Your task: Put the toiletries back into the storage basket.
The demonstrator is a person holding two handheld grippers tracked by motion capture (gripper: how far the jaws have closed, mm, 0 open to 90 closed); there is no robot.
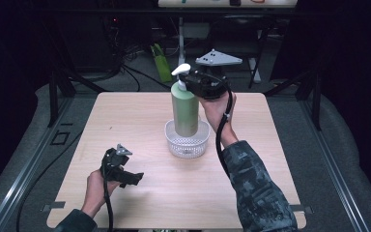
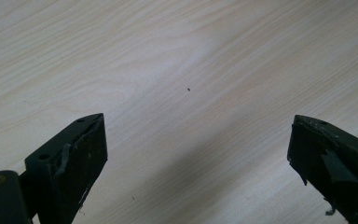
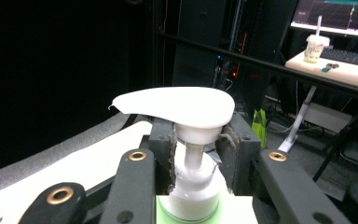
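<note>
Right gripper (image 1: 189, 80): clamping the white pump neck of the tall green plastic dispenser bottle (image 1: 184, 108), jaws narrow around the stem under the nozzle.
Left gripper (image 1: 134, 179): resting with jaws wide, holding nothing, near the front-left edge of the pale wooden table (image 1: 125, 121).
Bottle: standing in the white perforated plastic basket (image 1: 187, 143) at the table's centre.
Tipping risk: grip sitting high, so the bottle is likely swinging or leaning on the basket rim if released early.
Pump risk: squeezing the neck may be depressing or pulling the pump head (image 3: 175, 106).

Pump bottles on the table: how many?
1. The green pump bottle stands upright in the white mesh basket at mid-table, the right gripper shut on its neck below the white pump head.
</note>
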